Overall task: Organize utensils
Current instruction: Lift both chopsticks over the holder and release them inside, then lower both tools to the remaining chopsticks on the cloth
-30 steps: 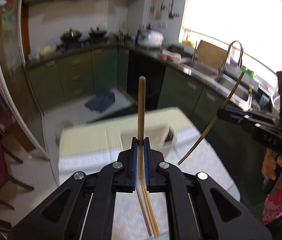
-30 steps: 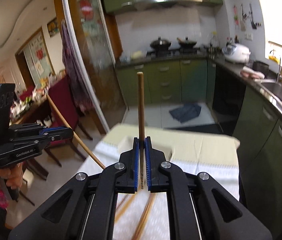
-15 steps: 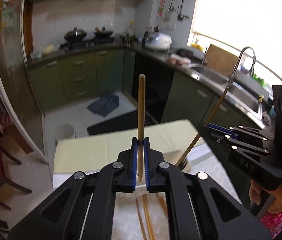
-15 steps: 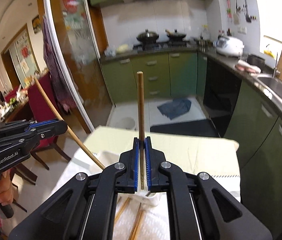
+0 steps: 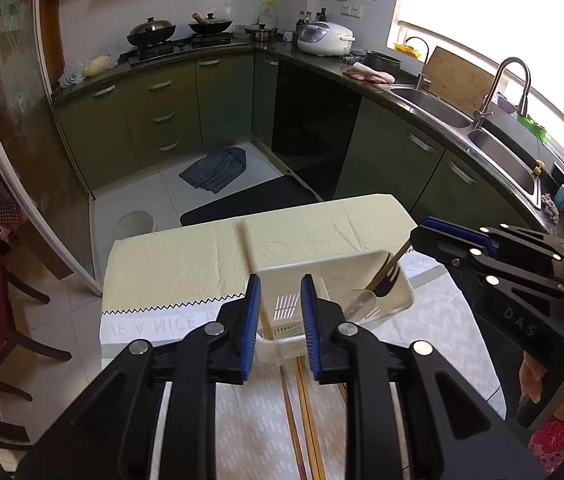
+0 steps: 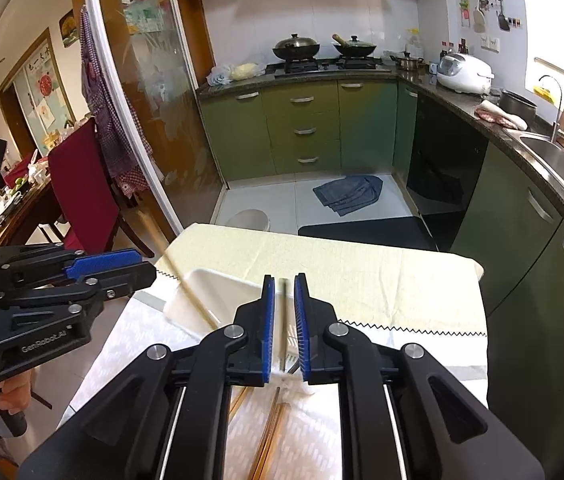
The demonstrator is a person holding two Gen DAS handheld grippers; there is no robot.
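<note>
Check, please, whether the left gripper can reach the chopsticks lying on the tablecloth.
Probably yes: the left gripper, its jaws just opening with a loose chopstick between them, hangs above those uncovered chopsticks.

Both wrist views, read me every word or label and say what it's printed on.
"GenRobot.AI": side of the black left gripper body, right wrist view.
"DAS": side of the black right gripper body, left wrist view.
"E A NICE", seen upside down: white patterned tablecloth, cut off.
Wall posters: too blurred to read.

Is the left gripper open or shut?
Open: left gripper has just been opening; its blue fingers stand apart, clear of the blurred chopstick.
</note>
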